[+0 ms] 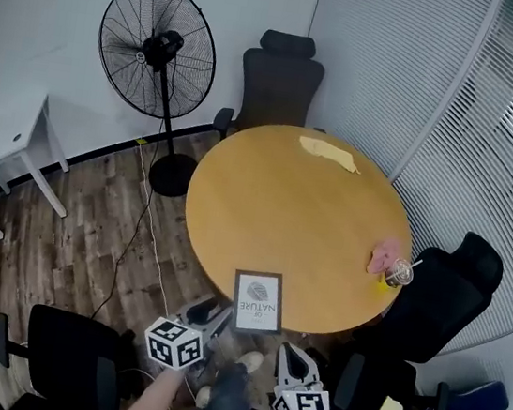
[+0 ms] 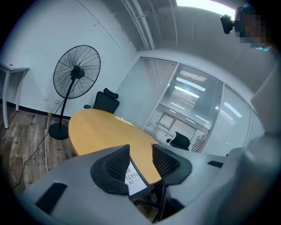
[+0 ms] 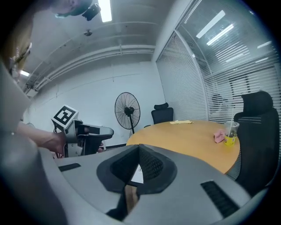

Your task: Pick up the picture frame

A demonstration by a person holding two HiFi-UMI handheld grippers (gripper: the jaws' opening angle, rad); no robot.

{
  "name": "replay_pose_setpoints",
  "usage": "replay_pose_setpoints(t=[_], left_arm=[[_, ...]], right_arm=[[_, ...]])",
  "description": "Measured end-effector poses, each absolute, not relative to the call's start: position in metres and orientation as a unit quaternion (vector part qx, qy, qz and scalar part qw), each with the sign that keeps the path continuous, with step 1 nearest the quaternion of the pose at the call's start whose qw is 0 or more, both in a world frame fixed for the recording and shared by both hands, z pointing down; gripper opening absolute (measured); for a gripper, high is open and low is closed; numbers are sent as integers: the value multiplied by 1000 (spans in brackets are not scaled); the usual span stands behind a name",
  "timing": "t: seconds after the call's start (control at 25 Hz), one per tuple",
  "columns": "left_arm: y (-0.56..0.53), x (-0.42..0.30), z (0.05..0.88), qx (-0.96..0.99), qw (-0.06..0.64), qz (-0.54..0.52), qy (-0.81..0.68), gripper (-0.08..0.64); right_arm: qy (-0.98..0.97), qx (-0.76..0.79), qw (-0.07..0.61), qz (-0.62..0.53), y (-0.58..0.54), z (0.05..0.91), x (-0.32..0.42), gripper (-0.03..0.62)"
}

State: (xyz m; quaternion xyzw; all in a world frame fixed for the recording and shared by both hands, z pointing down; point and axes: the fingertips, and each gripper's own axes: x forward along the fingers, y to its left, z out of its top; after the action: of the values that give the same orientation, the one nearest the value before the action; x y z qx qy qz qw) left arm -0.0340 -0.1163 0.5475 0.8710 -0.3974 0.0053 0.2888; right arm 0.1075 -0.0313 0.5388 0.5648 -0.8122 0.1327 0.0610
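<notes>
The picture frame [image 1: 258, 301] lies flat at the near edge of the round wooden table [image 1: 294, 205], a dark border around white paper with print. My left gripper [image 1: 214, 315] hangs just short of the frame's left corner; in the left gripper view its jaws [image 2: 141, 149] stand open, with the frame [image 2: 134, 180] showing in the gap beyond them and untouched. My right gripper [image 1: 291, 352] is below the table edge, right of the frame. Its tips [image 3: 138, 147] meet, and a slice of the frame [image 3: 137, 174] shows behind them.
A pedestal fan [image 1: 157, 48] stands at the back left, its cable trailing over the wood floor. Black office chairs [image 1: 275, 74] ring the table, one [image 1: 443, 292] close on the right. A plastic cup [image 1: 399, 271], a pink cloth [image 1: 384, 257] and a yellow cloth [image 1: 330, 153] lie on the table.
</notes>
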Motion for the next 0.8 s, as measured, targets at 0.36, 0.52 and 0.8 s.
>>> replay_pose_setpoints(t=[0.36,0.52,0.8], left_arm=[[-146,-38,562,858,307,15,-411,181],[-152,-32,576,854,323,21,-408,184],[-149,-26,636,832,380,71,-398,201]], right_arm=[[-810,562,72,151,-61,552,111,12],[-807,561,86,162,-69,563,118,12],[-805,555,110,178,-77,587,124,12]])
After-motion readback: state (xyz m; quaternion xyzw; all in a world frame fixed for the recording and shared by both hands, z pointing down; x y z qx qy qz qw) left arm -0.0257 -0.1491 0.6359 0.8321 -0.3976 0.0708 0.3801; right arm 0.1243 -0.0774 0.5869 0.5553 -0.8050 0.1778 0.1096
